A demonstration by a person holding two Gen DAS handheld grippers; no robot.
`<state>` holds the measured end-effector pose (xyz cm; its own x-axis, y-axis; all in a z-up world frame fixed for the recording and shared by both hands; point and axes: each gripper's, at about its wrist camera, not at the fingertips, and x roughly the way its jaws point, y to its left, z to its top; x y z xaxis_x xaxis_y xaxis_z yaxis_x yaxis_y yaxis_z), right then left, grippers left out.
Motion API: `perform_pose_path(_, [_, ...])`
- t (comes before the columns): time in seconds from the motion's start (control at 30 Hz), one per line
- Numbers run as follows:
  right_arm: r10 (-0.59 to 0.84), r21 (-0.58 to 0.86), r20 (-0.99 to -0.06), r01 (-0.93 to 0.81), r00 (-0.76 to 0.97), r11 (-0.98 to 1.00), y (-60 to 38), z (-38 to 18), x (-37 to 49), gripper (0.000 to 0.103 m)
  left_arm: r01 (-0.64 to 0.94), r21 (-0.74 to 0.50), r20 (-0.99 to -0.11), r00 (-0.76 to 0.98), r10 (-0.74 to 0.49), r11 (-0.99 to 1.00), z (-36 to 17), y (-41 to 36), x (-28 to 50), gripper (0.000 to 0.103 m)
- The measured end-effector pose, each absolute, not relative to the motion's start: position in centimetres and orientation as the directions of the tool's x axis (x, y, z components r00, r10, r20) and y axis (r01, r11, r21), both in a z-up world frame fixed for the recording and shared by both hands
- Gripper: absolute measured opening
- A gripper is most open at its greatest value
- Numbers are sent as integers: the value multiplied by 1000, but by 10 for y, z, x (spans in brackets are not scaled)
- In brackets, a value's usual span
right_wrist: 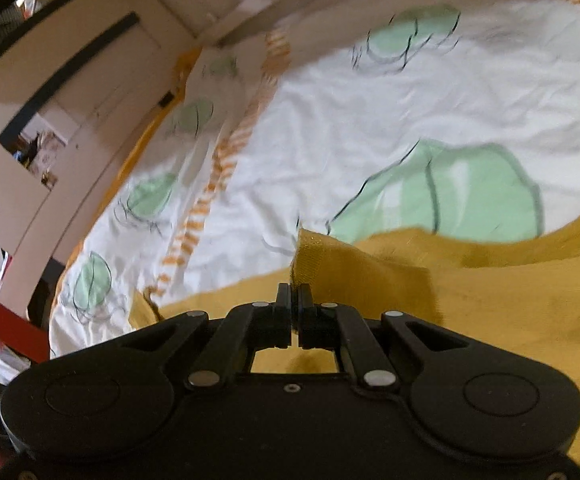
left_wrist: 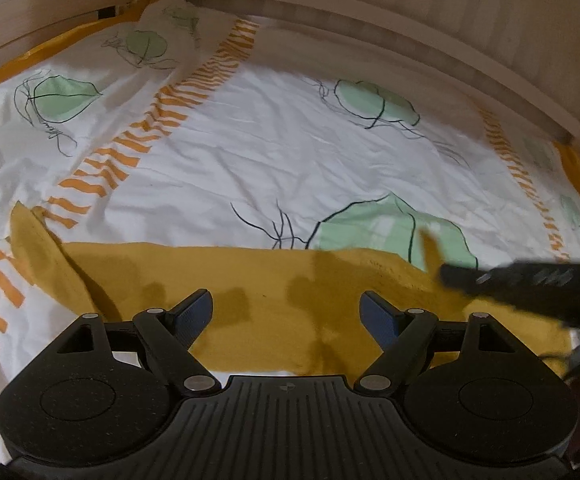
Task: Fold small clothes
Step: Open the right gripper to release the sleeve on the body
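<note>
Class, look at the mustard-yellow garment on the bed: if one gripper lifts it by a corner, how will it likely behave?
The yellow garment is probably floppy: the corner pinched in the right gripper stands up as a fold while the rest sags flat. It likely feels light, since that small pinch raises it. It may drag rather than slide, as the bedsheet beneath is already wrinkled.

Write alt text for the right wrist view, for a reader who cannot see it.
The right gripper, jaws shut, pinches a lifted corner of a mustard-yellow garment spread on a bed. Behind lies a white bedsheet printed with green leaves and orange stripes, blurred.
</note>
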<state>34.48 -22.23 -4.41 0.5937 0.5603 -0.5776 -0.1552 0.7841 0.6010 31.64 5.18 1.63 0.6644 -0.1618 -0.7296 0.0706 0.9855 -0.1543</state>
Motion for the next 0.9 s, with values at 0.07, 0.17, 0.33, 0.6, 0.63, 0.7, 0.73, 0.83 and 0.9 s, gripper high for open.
perform_pose_path(0.07, [564, 599, -585, -159, 583, 785, -212, -54, 347, 10, 68, -155, -731, 663, -161, 986, 16, 53, 318, 80])
perform_pose_path(0.17, [593, 620, -569, -177, 569, 765, -202, -66, 347, 18, 72, -154, -733, 660, -162, 985, 15, 52, 319, 80])
perform_pose_path(0.33, [618, 653, -526, -188, 584, 734, -203, -73, 343, 48, 81, -142, -738, 655, -160, 987, 11, 47, 319, 80])
perform_pose_path(0.6, [473, 528, -567, -143, 674, 837, -263, -72, 311, 57, 104, -113, -758, 634, -154, 988, 0, 36, 322, 80])
perform_pose_path(0.63, [442, 509, -578, -120, 686, 852, -276, -74, 306, 61, 108, -110, -762, 629, -154, 988, -2, 34, 323, 80])
perform_pose_path(0.7, [379, 470, -596, -76, 708, 879, -302, -77, 294, 65, 116, -109, -768, 621, -158, 987, -6, 30, 323, 80])
perform_pose_path(0.73, [337, 442, -607, -46, 720, 896, -316, -79, 288, 68, 121, -110, -771, 616, -161, 987, -8, 27, 323, 80])
perform_pose_path(0.83, [228, 366, -627, 24, 745, 930, -351, -83, 273, 77, 134, -109, -779, 604, -168, 985, -15, 19, 324, 80])
perform_pose_path(0.9, [192, 350, -636, 58, 748, 935, -370, -87, 267, 78, 139, -104, -780, 602, -168, 985, -18, 15, 323, 80])
